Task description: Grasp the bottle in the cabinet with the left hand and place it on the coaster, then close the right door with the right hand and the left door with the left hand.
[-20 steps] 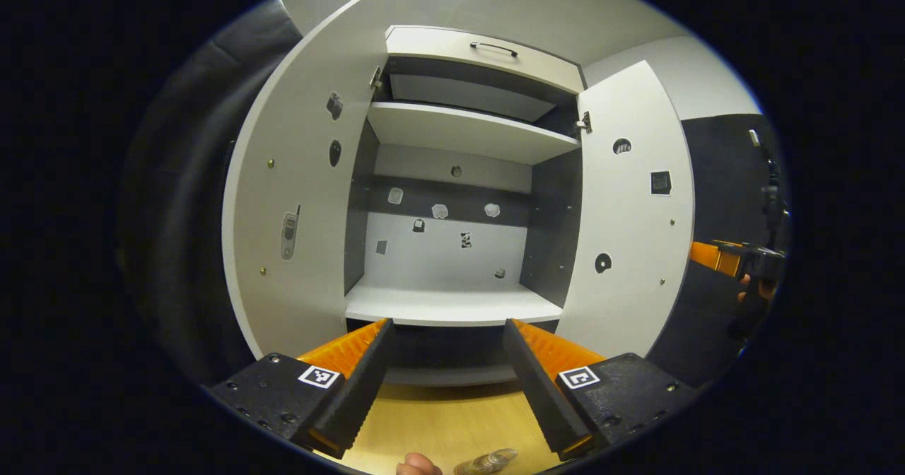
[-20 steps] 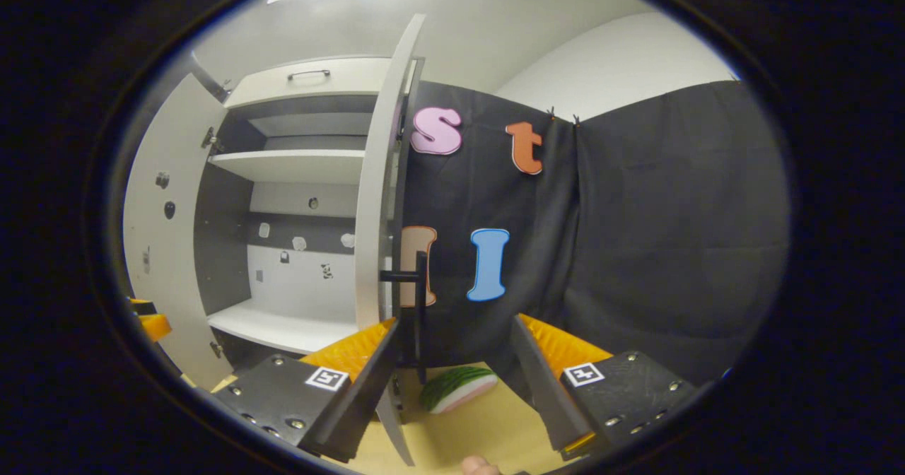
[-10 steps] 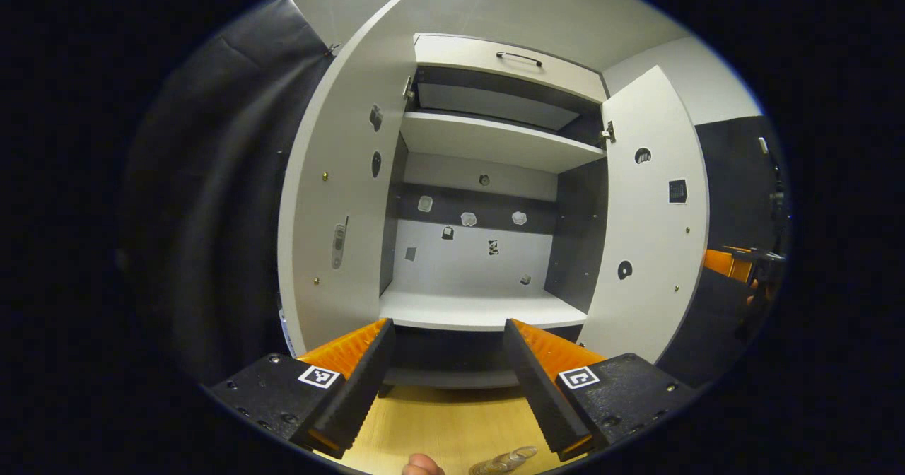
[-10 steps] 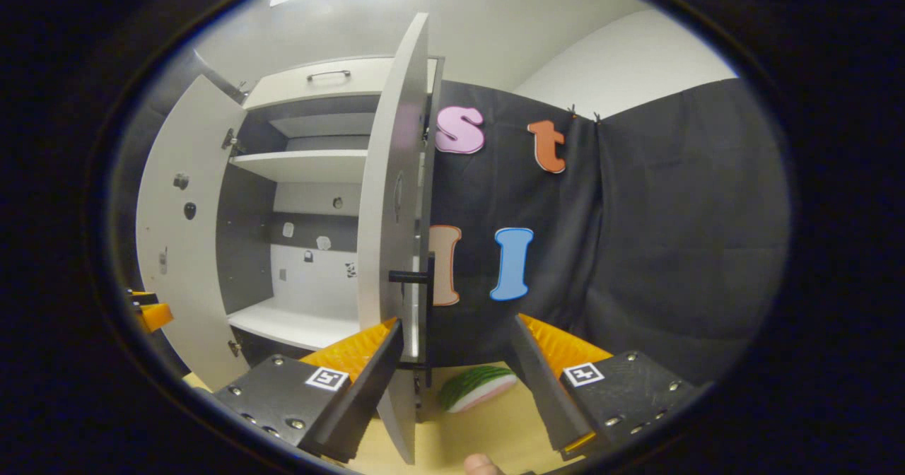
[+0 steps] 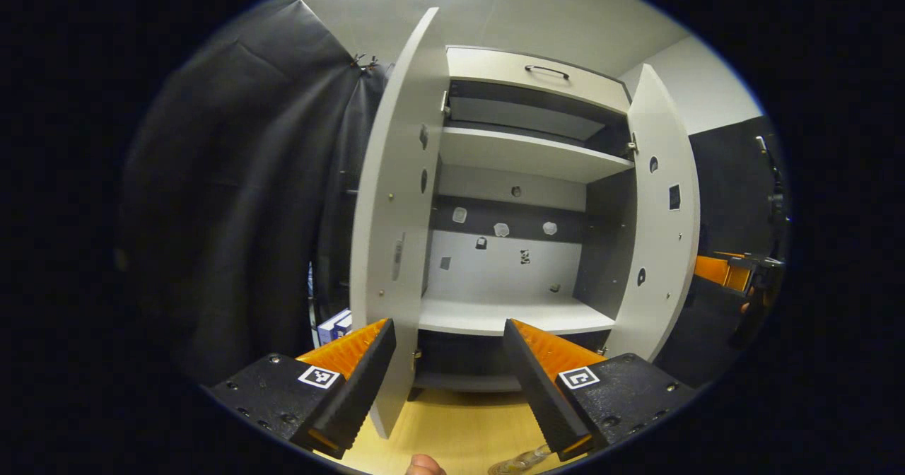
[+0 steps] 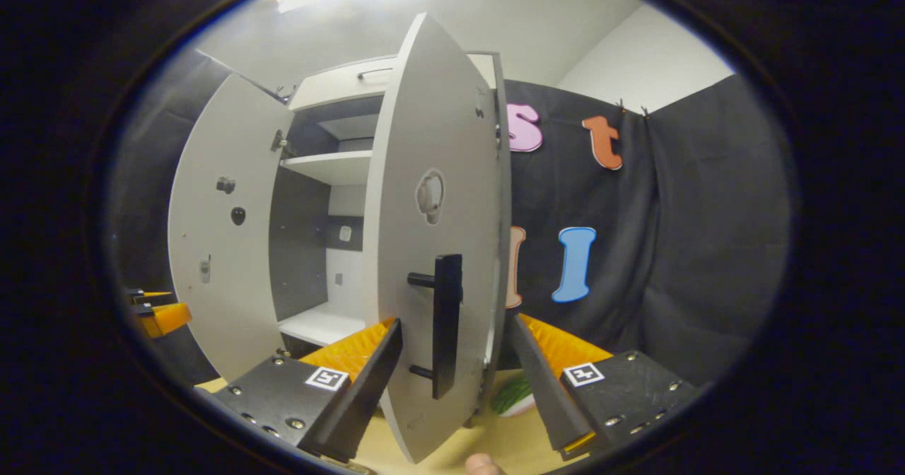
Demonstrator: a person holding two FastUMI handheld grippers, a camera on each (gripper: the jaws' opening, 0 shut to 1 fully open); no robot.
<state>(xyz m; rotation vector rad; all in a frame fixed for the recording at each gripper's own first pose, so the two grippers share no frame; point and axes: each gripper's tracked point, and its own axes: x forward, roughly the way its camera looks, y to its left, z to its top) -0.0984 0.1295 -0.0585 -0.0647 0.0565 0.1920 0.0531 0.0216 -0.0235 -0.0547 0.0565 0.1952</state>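
Between the right gripper [image 6: 452, 362] fingers, spread apart and gripping nothing: right door [image 6: 435, 178], part-swung, outer face toward the camera. Black handle [image 6: 445, 323] at 12 o'clock, upright in the gap, close to both fingers, contact not clear. Round sticker [image 6: 429, 194] higher on the same face. Just past the door's lower edge at 1 o'clock, a green-and-white watermelon slice [image 6: 515, 396] on the wooden tabletop [image 6: 452, 443], partly hidden by the door and the finger. Black cloth wall [image 6: 693, 249] from 1 to 3 o'clock, open room before it. At 10 o'clock, left door [image 6: 223, 235] wide open, cabinet [image 6: 332, 167] shelves between the doors. At 9 o'clock, far off, the other gripper's tip at the view's edge.

Ahead of the left gripper [image 5: 445, 362], likewise spread and holding nothing: left door [image 5: 396, 213] at 11 o'clock, edge-on, its bottom corner just beside the left-hand finger. Lower shelf [image 5: 509, 314] at 12 o'clock, bare, small stickers on the back panel. Right door [image 5: 661, 227] at 2 o'clock, angled inward. Drawer front with a handle [image 5: 546, 71] on top. A blue-and-white box [image 5: 332, 325] at 10 o'clock behind the left door, against the cloth. At 6 o'clock, bottom edge: a fingertip [image 5: 424, 466] and a clear bottle [image 5: 520, 461] on the tabletop, outside the cabinet; coaster beneath it not discernible.
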